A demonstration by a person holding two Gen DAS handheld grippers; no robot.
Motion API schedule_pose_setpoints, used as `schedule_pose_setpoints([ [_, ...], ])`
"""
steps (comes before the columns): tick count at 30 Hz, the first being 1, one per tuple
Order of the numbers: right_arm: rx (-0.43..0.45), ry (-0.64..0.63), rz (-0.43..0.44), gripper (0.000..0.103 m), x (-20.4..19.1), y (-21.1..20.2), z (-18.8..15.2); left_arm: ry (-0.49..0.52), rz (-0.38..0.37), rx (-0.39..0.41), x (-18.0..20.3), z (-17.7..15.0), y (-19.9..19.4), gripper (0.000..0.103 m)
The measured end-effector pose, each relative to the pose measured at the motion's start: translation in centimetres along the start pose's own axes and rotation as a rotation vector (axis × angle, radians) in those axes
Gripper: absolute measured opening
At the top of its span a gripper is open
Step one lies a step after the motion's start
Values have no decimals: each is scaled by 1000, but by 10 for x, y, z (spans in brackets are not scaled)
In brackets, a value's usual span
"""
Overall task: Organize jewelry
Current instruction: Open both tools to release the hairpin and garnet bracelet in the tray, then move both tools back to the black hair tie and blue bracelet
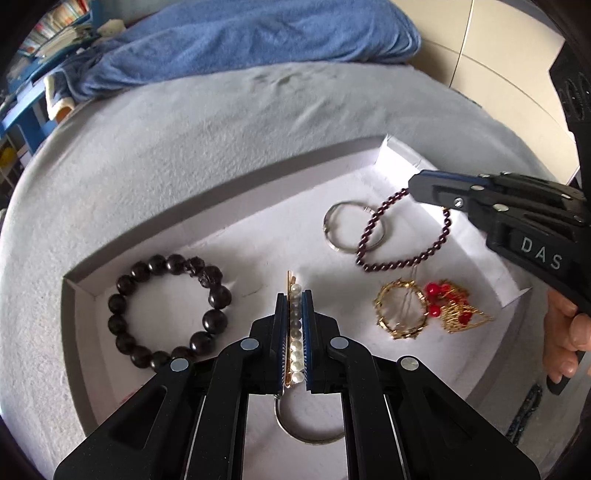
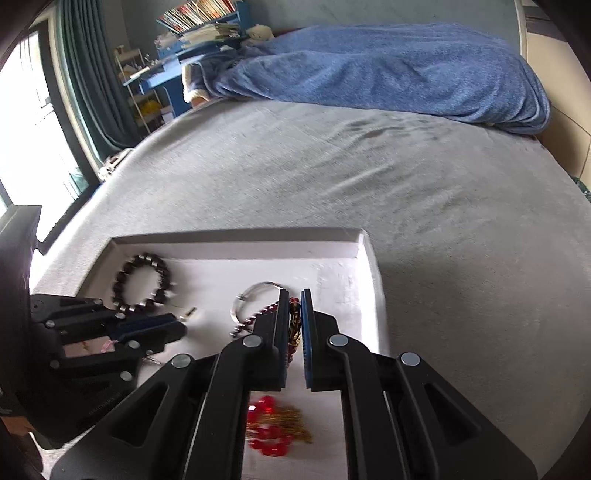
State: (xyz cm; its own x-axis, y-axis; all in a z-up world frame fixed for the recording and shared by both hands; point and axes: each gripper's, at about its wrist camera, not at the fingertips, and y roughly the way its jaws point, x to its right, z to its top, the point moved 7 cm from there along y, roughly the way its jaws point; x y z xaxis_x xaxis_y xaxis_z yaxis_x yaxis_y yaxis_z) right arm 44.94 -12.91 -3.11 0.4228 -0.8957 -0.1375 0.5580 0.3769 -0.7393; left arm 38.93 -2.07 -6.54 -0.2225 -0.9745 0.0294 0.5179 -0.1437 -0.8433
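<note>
A shallow white tray (image 1: 229, 201) lies on a grey bed. My left gripper (image 1: 294, 295) is shut on a pearl hair clip (image 1: 295, 332) over the tray's middle. My right gripper (image 2: 294, 295) is shut on a dark purple bead bracelet (image 1: 402, 254) and holds it hanging above the tray; it also shows in the right wrist view (image 2: 293, 325). In the tray lie a black bead bracelet (image 1: 166, 310), a silver ring (image 1: 345, 227), a gold and red ornament (image 1: 428, 310) and a second silver ring (image 1: 306, 432) under my left gripper.
A blue blanket (image 1: 240, 40) is bunched at the far end of the grey bed (image 2: 369, 177). Shelves with books (image 2: 199, 22) and a window with curtains (image 2: 44, 110) stand beyond the bed. A hand (image 1: 565, 332) holds the right gripper's handle.
</note>
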Motion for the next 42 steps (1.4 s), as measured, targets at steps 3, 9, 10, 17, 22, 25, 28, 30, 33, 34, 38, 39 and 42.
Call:
schedule_pose_setpoints([
  [3, -4, 6, -9, 6, 6, 5, -3, 5, -6, 4, 1, 0, -2, 22],
  [9, 13, 7, -21, 11, 12, 1, -9, 11, 0, 60, 2, -2, -12, 50],
  [10, 20, 10, -19, 14, 13, -1, -8, 13, 1, 78, 2, -3, -17, 55],
  [17, 59, 46, -5, 26, 18, -21, -16, 12, -10, 166, 4, -11, -45, 68],
  [22, 89, 55, -4, 37, 22, -41, -29, 18, -1, 185, 8, -16, -57, 69],
  [25, 96, 63, -9, 43, 26, -50, -37, 13, 15, 195, 8, -17, -62, 74],
  [28, 102, 69, -13, 49, 28, -61, -46, 4, 27, 215, 9, -21, -70, 80],
  [30, 106, 57, -18, 56, 27, -66, -52, -2, 26, 218, 10, -25, -74, 80],
  [33, 118, 34, -22, 68, 22, -77, -63, -8, 25, 226, 12, -34, -81, 80],
  [34, 122, 31, -21, 71, 21, -81, -67, -10, 24, 228, 13, -38, -84, 80],
  [38, 135, 38, -8, 80, 18, -93, -85, -14, 32, 241, 16, -57, -96, 80],
  [39, 134, 38, -5, 81, 17, -95, -91, -18, 29, 246, 16, -62, -99, 80],
  [42, 123, 41, -1, 82, 18, -101, -106, -35, 19, 254, 16, -79, -108, 80],
])
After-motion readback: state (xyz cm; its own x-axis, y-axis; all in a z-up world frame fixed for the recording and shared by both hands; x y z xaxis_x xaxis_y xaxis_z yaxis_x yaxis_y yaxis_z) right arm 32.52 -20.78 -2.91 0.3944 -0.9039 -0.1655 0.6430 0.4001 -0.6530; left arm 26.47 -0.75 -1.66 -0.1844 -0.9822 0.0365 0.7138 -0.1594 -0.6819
